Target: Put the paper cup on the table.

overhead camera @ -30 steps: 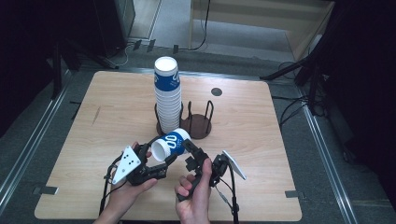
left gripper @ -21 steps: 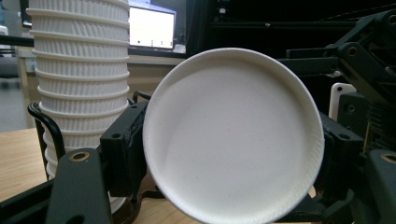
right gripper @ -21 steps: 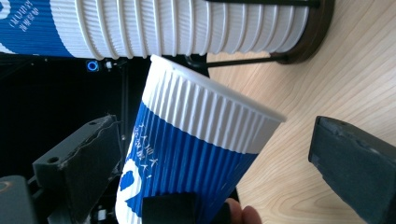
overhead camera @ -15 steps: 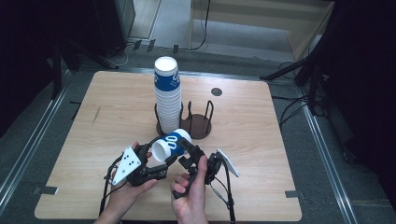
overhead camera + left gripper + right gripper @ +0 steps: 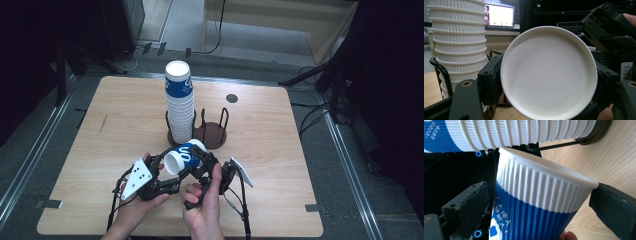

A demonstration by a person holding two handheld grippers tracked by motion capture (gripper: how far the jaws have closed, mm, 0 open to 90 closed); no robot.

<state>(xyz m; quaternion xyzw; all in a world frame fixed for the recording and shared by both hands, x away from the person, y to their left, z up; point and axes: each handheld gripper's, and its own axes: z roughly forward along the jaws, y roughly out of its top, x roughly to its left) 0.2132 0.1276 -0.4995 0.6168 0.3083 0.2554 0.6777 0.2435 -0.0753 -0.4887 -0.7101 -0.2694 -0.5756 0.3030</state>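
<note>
We are holding a blue-and-white ribbed paper cup (image 5: 184,156) between both grippers: left gripper (image 5: 172,175) jaws clamping its body, right gripper (image 5: 202,167) jaws apparently clear beside its rim. Squeezing harder risks crushing it.

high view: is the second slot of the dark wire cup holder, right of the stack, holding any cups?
No, the right slot of the dark wire cup holder stands empty beside the tall stack of blue-and-white ribbed paper cups.

Light wooden table (image 5: 125,125) with rounded corners, small dark round disc (image 5: 231,98) set near its far edge, dark wire cup holder (image 5: 210,132) standing at mid-table, tall stack of ribbed paper cups (image 5: 179,102) upright in its left bay
</note>
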